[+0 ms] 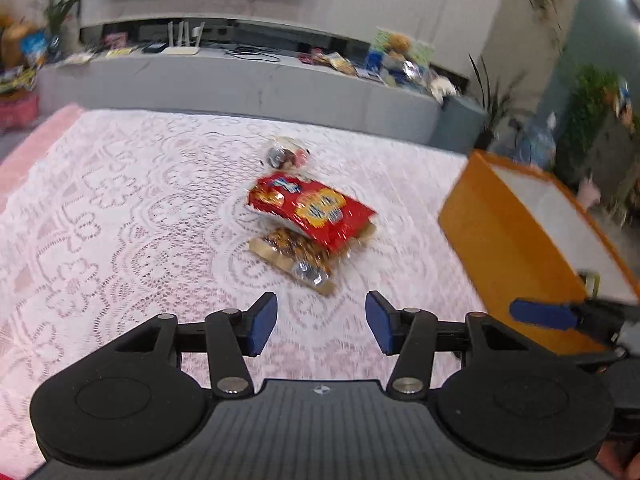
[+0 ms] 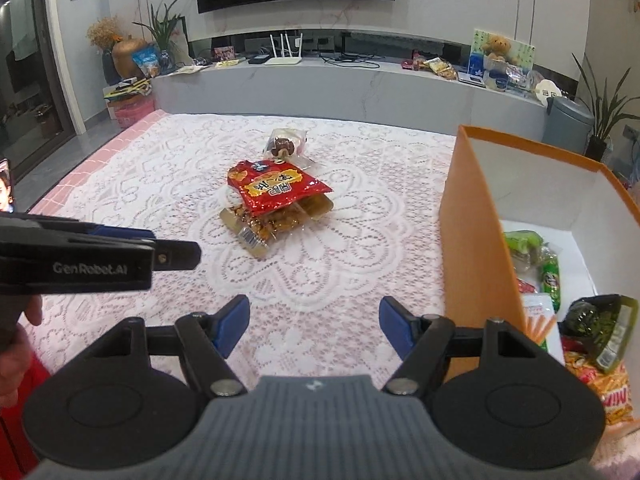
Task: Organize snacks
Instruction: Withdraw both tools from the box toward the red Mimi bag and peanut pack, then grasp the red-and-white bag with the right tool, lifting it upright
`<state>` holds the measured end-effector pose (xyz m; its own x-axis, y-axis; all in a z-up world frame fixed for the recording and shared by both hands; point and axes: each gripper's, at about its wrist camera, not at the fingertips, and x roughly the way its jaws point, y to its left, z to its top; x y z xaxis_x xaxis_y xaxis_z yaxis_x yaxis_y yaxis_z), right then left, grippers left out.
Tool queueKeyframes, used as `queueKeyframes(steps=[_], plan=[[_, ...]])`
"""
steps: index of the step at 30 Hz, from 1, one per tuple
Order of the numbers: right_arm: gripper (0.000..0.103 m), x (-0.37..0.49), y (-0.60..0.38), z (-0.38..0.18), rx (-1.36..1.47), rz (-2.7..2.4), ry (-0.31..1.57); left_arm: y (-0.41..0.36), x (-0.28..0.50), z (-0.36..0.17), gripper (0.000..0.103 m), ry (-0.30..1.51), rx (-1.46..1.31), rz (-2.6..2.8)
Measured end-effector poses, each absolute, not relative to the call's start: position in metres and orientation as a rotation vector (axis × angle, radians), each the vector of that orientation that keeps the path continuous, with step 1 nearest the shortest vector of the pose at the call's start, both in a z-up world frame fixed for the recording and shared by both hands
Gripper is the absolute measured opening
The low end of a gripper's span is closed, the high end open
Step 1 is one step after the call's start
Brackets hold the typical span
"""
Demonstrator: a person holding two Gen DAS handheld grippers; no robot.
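A red snack bag [image 1: 312, 210] [image 2: 276, 188] lies on top of a clear pack of brown snacks [image 1: 298, 264] [image 2: 264, 226] in the middle of the lace-covered table. A small clear packet with a dark round snack [image 1: 286, 154] [image 2: 285, 143] lies just behind them. My left gripper [image 1: 322, 322] hovers open a little short of the pile, nothing between its blue pads. My right gripper [image 2: 314, 326] is open and empty too, beside the orange box [image 1: 504, 248] [image 2: 472, 220]. The box holds several snack packs [image 2: 592, 320]. The left gripper's side [image 2: 96, 258] shows in the right wrist view.
White lace cloth [image 1: 120, 220] [image 2: 320, 272] covers the pink table. Behind it runs a long grey TV bench [image 2: 360, 92] with a router, cables and more snack packs. Potted plants [image 2: 604, 112] and a grey bin [image 2: 568, 118] stand at the right.
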<state>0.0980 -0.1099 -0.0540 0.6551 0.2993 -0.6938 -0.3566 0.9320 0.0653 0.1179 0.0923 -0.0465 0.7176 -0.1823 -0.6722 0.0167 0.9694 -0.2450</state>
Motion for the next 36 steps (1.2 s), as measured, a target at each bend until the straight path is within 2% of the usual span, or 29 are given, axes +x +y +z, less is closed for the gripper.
queueKeyframes(steps=[11,24,36], plan=[[0.070,0.156,-0.079,-0.063,-0.155,0.397,0.762,0.107,0.162,-0.056,0.060,0.826,-0.158,-0.122],[0.070,0.209,-0.009,-0.077,-0.401,0.538,0.686,0.137,0.198,-0.062,0.059,0.878,-0.051,0.010],[0.069,0.239,0.024,-0.099,-0.502,0.542,0.675,0.157,0.205,-0.063,0.059,0.879,-0.111,0.032]])
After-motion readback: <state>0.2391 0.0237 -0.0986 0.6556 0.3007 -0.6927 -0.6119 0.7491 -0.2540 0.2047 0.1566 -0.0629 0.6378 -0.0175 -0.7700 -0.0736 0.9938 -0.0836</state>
